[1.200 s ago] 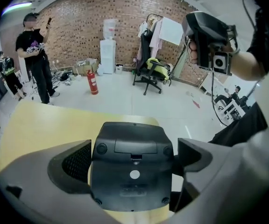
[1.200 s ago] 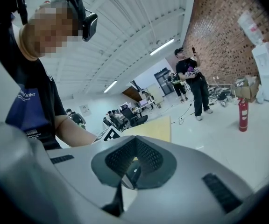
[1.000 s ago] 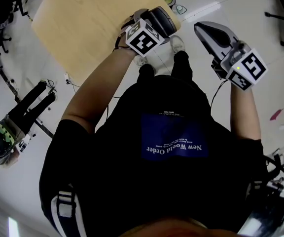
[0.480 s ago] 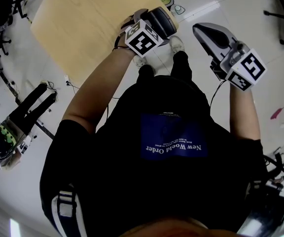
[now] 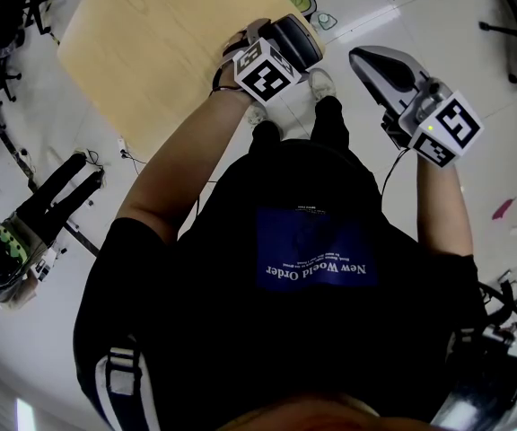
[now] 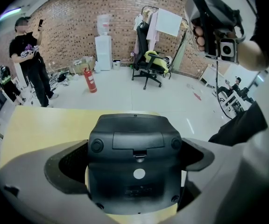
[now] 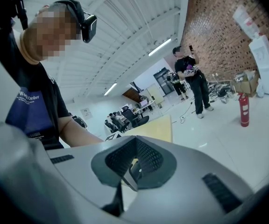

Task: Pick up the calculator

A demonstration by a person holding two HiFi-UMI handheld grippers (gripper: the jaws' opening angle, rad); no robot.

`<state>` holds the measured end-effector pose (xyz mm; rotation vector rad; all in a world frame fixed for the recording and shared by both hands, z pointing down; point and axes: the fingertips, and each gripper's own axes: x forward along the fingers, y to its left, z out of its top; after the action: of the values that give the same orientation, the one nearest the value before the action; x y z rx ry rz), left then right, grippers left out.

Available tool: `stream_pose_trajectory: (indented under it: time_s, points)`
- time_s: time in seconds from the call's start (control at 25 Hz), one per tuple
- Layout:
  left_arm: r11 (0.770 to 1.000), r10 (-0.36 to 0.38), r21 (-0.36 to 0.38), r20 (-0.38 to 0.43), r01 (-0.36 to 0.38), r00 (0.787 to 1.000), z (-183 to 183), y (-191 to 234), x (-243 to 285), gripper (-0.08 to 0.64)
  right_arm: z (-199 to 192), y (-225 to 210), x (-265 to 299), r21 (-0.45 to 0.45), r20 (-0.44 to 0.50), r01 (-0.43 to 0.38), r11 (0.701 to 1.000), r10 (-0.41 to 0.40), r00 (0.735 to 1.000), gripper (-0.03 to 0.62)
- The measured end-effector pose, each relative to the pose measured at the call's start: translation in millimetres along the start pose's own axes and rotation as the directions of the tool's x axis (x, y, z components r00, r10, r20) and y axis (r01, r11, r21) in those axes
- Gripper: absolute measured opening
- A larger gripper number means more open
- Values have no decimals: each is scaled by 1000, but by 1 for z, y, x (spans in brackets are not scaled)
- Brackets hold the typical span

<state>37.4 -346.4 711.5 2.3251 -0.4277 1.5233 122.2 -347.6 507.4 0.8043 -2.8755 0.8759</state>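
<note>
Calculator (image 6: 134, 143) clamped in left gripper (image 6: 134, 174), right gripper (image 7: 130, 174) fingers (image 7: 149, 158) together

The head view looks steeply down over a shirt (image 5: 312, 259) to the worktop (image 5: 151, 52) corner. The left gripper view, close behind the calculator (image 6: 134, 162), faces level across the worktop toward a brick wall (image 6: 125, 22); the upward-tilted right gripper view shares that wall.
</note>
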Motion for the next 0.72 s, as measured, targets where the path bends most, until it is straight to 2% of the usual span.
stream_pose_trajectory:
  time_s: [0.12,0.28,0.52,0.6,0.72]
  points:
    - [1000,-3,-1,-8,3,1000,-1,0,2,588,0,-2,0,2,1,3,1000,-3,1000,-12]
    - [1000,-7,-20,30,8,1000,4,1,1,588,0,-1,-1,7,2,2,1000,-2,1000,-12]
    - [1000,-26,-4,39,26,999,4,1,1,588,3,1,-1,-4,-2,-4,1000,4,1000,-12]
    - [998,-48,-24,57,50,997,4,-1,-1,588,4,2,-2,-7,-2,-3,1000,3,1000,-12]
    - [990,-88,-100,115,99,989,3,3,-10,588,5,2,-1,-6,-1,-2,1000,2,1000,-12]
